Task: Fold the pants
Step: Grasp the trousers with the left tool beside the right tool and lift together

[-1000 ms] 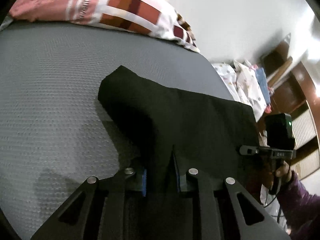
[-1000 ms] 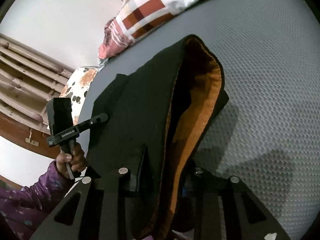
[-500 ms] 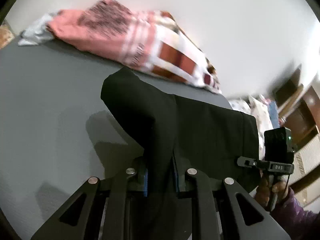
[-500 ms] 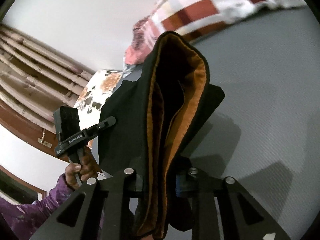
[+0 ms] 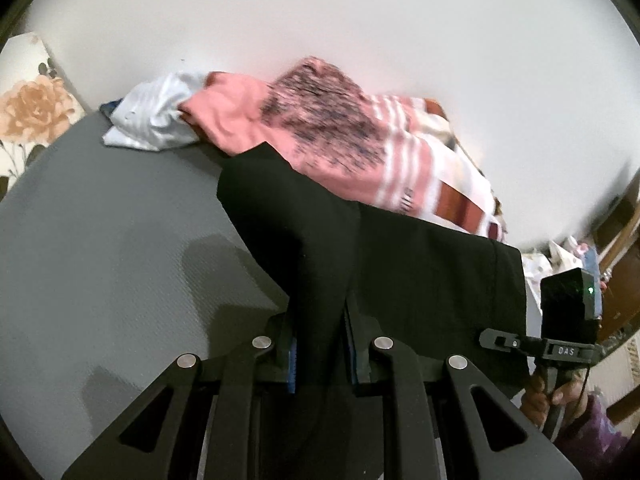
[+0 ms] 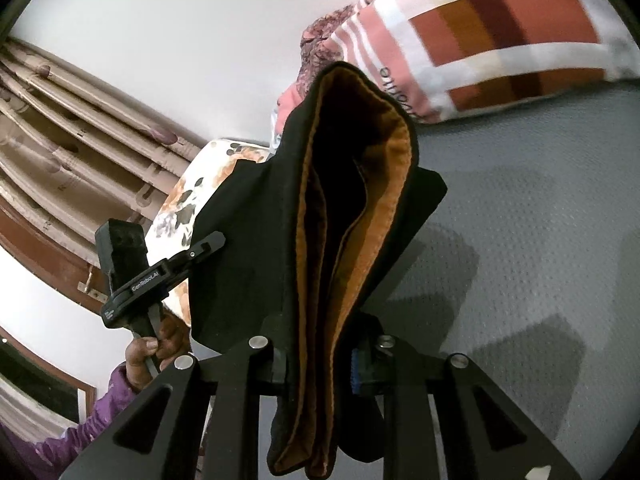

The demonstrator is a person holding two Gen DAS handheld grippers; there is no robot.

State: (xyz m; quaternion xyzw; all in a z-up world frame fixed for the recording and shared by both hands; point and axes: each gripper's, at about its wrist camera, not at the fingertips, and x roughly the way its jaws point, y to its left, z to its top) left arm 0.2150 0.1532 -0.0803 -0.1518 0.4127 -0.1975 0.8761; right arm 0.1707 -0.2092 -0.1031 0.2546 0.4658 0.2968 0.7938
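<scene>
Above the grey bed, your left gripper clamped on the black pants, your right gripper pinching their orange-lined edge, cloth lifted between them, striped blanket behind.

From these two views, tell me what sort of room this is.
Most likely a bedroom. The black pants hang over a grey mattress, a patchwork pillow lies against the white wall, and curtains hang beside the bed.
</scene>
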